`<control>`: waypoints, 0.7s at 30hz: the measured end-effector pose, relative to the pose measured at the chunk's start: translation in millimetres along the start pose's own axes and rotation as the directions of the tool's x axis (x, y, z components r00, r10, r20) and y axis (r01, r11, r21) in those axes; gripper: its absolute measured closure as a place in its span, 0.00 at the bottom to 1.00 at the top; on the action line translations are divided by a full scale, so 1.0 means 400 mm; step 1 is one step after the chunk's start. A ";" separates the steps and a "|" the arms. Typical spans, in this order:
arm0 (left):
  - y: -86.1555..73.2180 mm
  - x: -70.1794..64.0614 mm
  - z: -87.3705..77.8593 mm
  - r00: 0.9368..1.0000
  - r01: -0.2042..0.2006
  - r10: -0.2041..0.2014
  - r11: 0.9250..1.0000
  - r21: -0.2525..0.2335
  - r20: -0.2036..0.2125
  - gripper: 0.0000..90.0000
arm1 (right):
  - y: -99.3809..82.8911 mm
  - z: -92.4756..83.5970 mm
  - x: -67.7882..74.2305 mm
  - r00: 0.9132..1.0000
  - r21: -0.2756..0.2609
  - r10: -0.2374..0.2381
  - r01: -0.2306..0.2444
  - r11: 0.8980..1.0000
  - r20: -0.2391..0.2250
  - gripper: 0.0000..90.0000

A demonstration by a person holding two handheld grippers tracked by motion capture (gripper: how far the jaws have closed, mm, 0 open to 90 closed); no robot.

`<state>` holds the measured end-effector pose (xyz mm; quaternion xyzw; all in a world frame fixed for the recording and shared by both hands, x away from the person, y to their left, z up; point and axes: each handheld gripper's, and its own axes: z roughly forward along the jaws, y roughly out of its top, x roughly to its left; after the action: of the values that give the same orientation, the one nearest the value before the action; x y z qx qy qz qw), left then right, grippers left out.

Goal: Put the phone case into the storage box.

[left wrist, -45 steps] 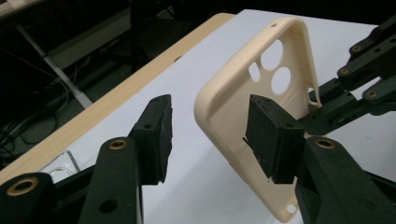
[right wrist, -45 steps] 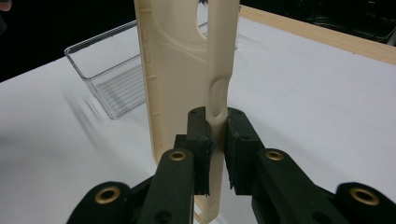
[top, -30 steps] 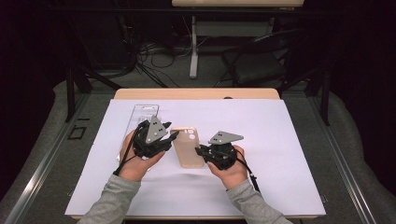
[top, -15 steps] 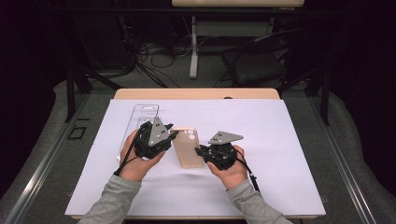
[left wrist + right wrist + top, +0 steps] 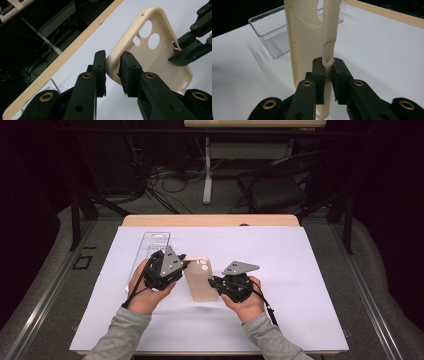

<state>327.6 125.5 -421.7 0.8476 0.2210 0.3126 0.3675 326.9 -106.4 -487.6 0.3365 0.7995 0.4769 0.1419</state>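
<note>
A beige phone case is held just above the white sheet between my two grippers. My left gripper has just been closing its jaws, and its pads now press on the case's rim near the corner by the camera holes. In the left gripper view the left gripper has the case tilted away from it, inner side showing. My right gripper is shut on the opposite long edge. In the right gripper view the right gripper pinches the thin side wall of the case.
A clear plastic tray lies behind the left hand, also behind the case as the tray. The white sheet covers the wooden table. Dark floor, cables and chair legs lie beyond the far edge.
The left gripper's jaws have drawn together on the case's rim. Both hands and the case have kept their place.
</note>
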 end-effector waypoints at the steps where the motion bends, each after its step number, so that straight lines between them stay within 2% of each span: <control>1: 0.000 0.000 0.000 1.000 0.003 -0.003 1.000 0.000 0.000 0.84 | 0.000 0.000 0.000 1.000 0.002 -0.002 0.002 1.000 0.000 0.90; 13: 0.000 -0.002 -0.002 1.000 -0.010 0.010 1.000 0.003 -0.011 0.87 | 0.000 -0.001 0.000 1.000 -0.003 0.002 -0.002 1.000 -0.005 0.90; 18: 0.001 -0.001 -0.003 1.000 -0.023 0.023 1.000 0.013 -0.006 0.88 | 0.000 -0.001 -0.001 1.000 -0.002 0.001 -0.001 1.000 -0.003 0.90; 21: -0.001 0.001 -0.002 1.000 -0.016 0.016 1.000 0.007 0.000 0.88 | 0.000 0.000 -0.001 1.000 -0.002 0.001 -0.001 1.000 -0.004 0.90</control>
<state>327.3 126.5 -421.2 0.8505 0.2151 0.3151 0.3620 327.1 -106.7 -487.7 0.3358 0.7993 0.4782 0.1406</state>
